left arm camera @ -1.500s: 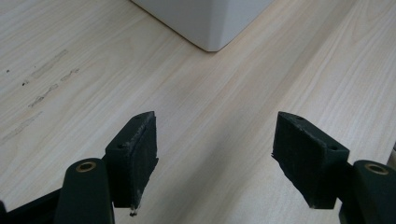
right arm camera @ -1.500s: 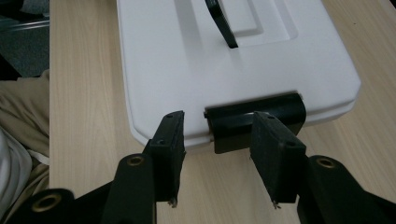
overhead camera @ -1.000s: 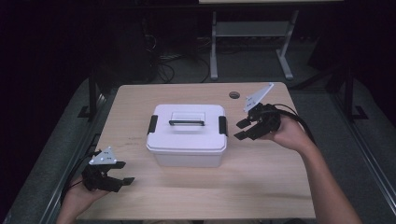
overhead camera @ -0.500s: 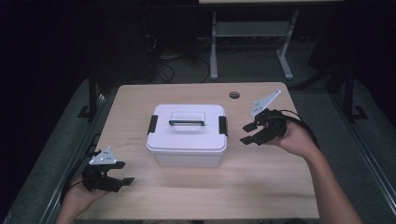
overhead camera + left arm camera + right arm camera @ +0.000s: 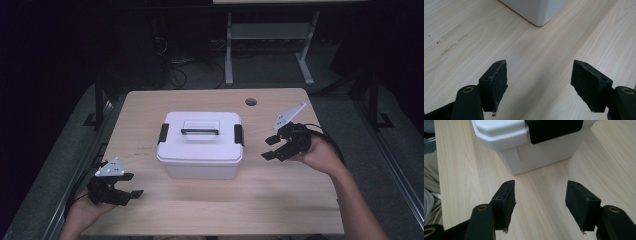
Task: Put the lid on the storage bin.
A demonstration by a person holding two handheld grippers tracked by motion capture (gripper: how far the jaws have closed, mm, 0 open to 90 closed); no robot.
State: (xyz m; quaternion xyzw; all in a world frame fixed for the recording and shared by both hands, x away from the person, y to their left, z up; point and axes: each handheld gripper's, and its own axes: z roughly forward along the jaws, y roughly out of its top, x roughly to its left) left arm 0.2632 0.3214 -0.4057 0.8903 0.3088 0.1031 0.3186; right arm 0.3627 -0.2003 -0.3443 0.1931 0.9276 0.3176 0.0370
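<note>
table, box beside hand-held gripper

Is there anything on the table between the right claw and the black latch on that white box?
Nothing visible. The right claw is open, and bare table lies between it and the white box, whose black latch faces it.

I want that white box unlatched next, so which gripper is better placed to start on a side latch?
Probably the right gripper: it hangs open beside the white box, level with the black latch on that side. The left gripper sits low, off the front corner.
</note>
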